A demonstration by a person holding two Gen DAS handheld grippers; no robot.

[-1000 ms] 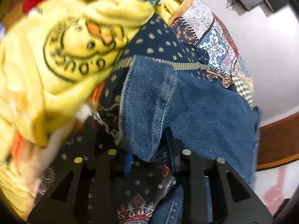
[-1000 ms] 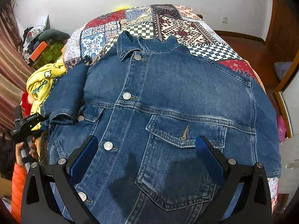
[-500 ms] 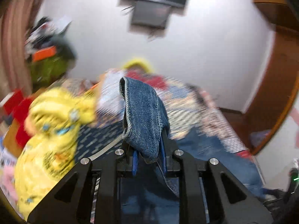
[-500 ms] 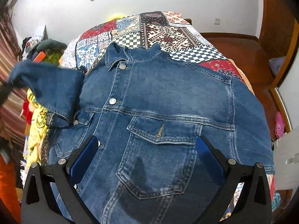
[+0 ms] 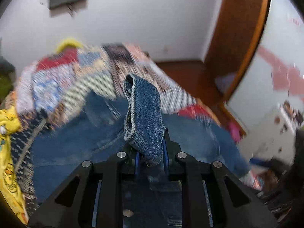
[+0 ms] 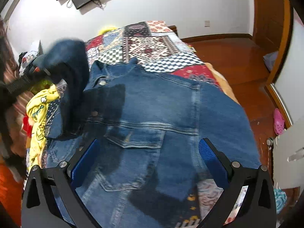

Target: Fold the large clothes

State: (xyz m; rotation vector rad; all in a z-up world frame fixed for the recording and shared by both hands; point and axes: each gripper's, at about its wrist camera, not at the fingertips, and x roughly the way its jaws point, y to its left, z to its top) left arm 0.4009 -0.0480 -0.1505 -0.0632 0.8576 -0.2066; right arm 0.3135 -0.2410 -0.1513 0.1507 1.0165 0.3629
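Observation:
A blue denim jacket (image 6: pixel 161 110) lies front up on a patchwork bedspread (image 6: pixel 144 43), collar toward the far wall. My left gripper (image 5: pixel 151 159) is shut on the jacket's left sleeve cuff (image 5: pixel 143 117) and holds it raised above the jacket body (image 5: pixel 76 144). In the right wrist view the lifted sleeve (image 6: pixel 70 72) hangs in the air at the left, over the jacket's left side, with the left gripper (image 6: pixel 28 77) behind it. My right gripper (image 6: pixel 148 157) is open and empty, low over the jacket's chest pocket (image 6: pixel 133 138).
A yellow printed garment (image 6: pixel 39 114) lies bunched at the bed's left edge, also in the left wrist view (image 5: pixel 7 125). Wooden floor (image 6: pixel 237 57) and a pink slipper (image 6: pixel 279 123) are to the right of the bed. A white cabinet (image 6: pixel 288 157) stands at the right.
My left gripper has lifted the sleeve cuff off the bed's left side and swung it up and rightward over the jacket. My right gripper has moved forward and lower over the jacket, still open.

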